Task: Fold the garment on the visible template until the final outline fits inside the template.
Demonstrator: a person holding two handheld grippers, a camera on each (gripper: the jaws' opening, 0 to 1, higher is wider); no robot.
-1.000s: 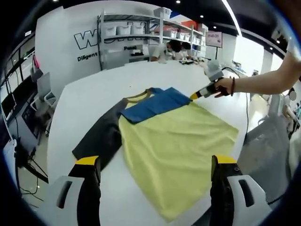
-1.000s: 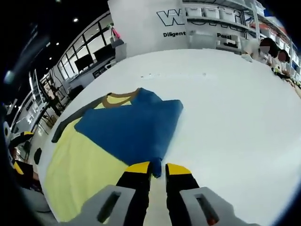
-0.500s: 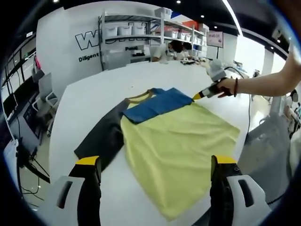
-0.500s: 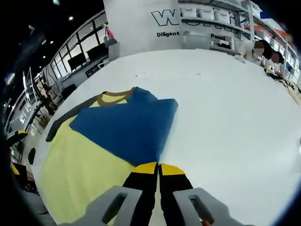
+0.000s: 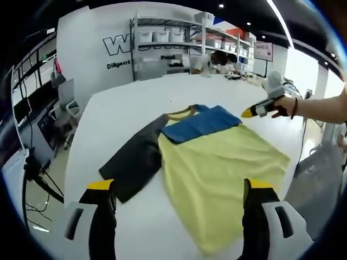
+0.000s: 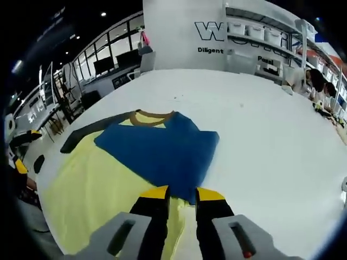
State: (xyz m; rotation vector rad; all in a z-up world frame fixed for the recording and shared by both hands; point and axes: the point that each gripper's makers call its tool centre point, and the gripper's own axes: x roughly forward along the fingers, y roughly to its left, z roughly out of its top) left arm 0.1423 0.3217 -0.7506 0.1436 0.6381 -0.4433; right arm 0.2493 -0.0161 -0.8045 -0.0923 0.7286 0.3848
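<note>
Spread flat on the white worktop (image 5: 108,116): a thin, limp shirt (image 5: 217,168) — yellow body, dark sleeve (image 5: 135,162) stretched out flat to one side, blue sleeve (image 6: 160,154) already laid inward across the chest below the brown collar (image 6: 153,117). Likely light and floppy, apt to sag and crease between grip points and to drag across the smooth surface rather than slide cleanly. No template outline discernible under the cloth.

Best holds, by the look of it: the dark sleeve's cuff for the matching inward fold, then the hem corners nearest the left gripper (image 5: 179,197), pinching one layer edge low and lifting little.

Left gripper well back from the hem, jaws spread wide, nothing held. Right gripper (image 6: 176,194) hovering at the blue sleeve's near edge, jaws parted a little, apparently let go of the fabric; seen from the left gripper view, held just off the shirt's far side.

Plenty of bare worktop around and beyond the collar. Less room at the hem — near corner close to the rounded worktop edge, so pulls toward it risk cloth slipping over.
</note>
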